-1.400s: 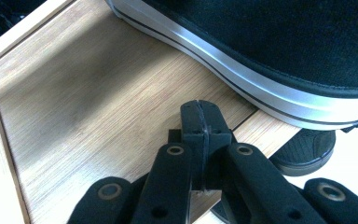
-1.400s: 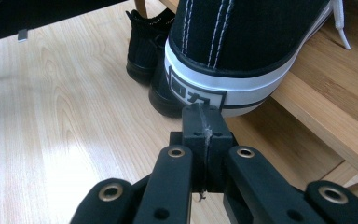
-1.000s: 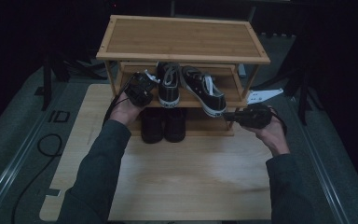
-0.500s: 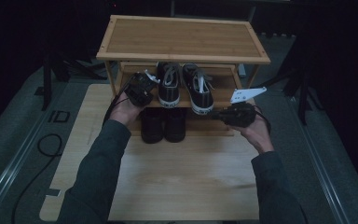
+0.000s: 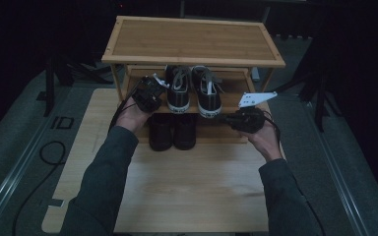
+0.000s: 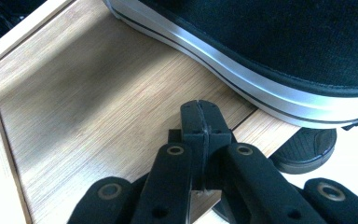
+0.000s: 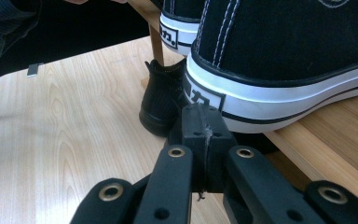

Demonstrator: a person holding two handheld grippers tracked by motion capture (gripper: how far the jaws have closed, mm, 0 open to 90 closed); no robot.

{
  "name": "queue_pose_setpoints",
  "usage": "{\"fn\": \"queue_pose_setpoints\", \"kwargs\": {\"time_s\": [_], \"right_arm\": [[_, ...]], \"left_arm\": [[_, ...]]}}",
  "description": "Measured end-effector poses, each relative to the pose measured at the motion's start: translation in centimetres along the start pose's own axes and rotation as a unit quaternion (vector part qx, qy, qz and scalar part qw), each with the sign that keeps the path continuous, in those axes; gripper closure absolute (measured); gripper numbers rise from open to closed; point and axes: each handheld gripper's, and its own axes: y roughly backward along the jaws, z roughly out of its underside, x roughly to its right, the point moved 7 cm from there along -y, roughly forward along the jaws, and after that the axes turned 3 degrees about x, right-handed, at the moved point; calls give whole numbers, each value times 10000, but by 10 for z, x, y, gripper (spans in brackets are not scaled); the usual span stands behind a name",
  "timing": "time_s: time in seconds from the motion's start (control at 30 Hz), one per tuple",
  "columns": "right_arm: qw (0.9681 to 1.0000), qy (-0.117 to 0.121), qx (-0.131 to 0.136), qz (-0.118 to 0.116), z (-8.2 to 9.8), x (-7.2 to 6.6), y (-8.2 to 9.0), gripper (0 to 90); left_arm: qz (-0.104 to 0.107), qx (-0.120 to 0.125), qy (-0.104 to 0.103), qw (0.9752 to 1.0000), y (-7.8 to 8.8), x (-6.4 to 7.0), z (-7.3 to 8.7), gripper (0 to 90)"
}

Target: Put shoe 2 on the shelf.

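**Ann:** Black jaws pressed flat together on the left gripper (image 6: 199, 122), nothing between them. It hovers over the bamboo middle shelf (image 6: 88, 107), right beside the white rubber sole of the left sneaker (image 6: 242, 70).

**Ben:** Same on the other side: the right gripper (image 7: 200, 123) is fully closed and empty, its tip just at the heel of the right sneaker (image 7: 279, 60), close to the white sole band with its black logo patch. I can't tell if it touches.

**Ann:** From above, the left gripper (image 5: 147, 93) sits at the shelf's left end, next to the left sneaker (image 5: 179, 88). The right gripper (image 5: 246, 119) is at the shelf's front edge, just right of the right sneaker's (image 5: 207, 91) heel, grey plate sticking up.

**Ben:** Both sneakers stand side by side on that middle shelf, heels towards the person, the right one's heel jutting over the front edge.

**Ann:** Below them, a pair of black boots (image 5: 172, 130) stands on the pale wooden table (image 5: 192, 187). The shoe rack (image 5: 192, 42) has its top board bare.
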Motion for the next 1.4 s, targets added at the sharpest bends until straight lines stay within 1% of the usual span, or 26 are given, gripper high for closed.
{"fn": "queue_pose_setpoints", "kwargs": {"time_s": [0.1,0.2,0.3,0.43,0.53,0.6,0.73,0.9,1.13,1.2,1.37,1.4], "right_arm": [[10000,-15,53,-11,0,0,-1,900],[10000,17,30,46,-1,-3,-5,900],[9999,34,63,84,-2,-4,-7,900],[9999,71,0,99,-2,-7,-12,900],[9998,83,-8,157,-3,-8,-16,900],[9997,111,-5,235,-4,-7,-18,900],[9997,122,2,220,-6,-8,-20,900],[9992,201,-71,329,-6,-8,-22,900],[9991,183,-40,389,-6,-7,-26,900],[9989,188,-21,441,-9,-8,-28,900],[9990,185,-28,405,-8,-8,-32,900],[9986,198,-48,480,-8,-6,-33,900]], "left_arm": [[-4,-6,-6,10000,0,0,0,900],[-13,-11,-4,10000,0,0,0,900],[-17,-10,-8,10000,0,0,0,900],[19,-9,-3,10000,0,0,0,900],[30,1,-13,10000,0,-1,0,900],[26,2,-10,10000,0,-1,0,900],[25,2,-10,10000,0,-1,0,900],[18,-5,-20,10000,0,-1,0,900],[0,-7,-22,10000,0,-1,-1,900],[-2,-2,-19,10000,0,-1,-1,900],[-5,0,-13,10000,0,-1,-1,900],[-5,4,-14,10000,-1,-1,-1,900]]}}
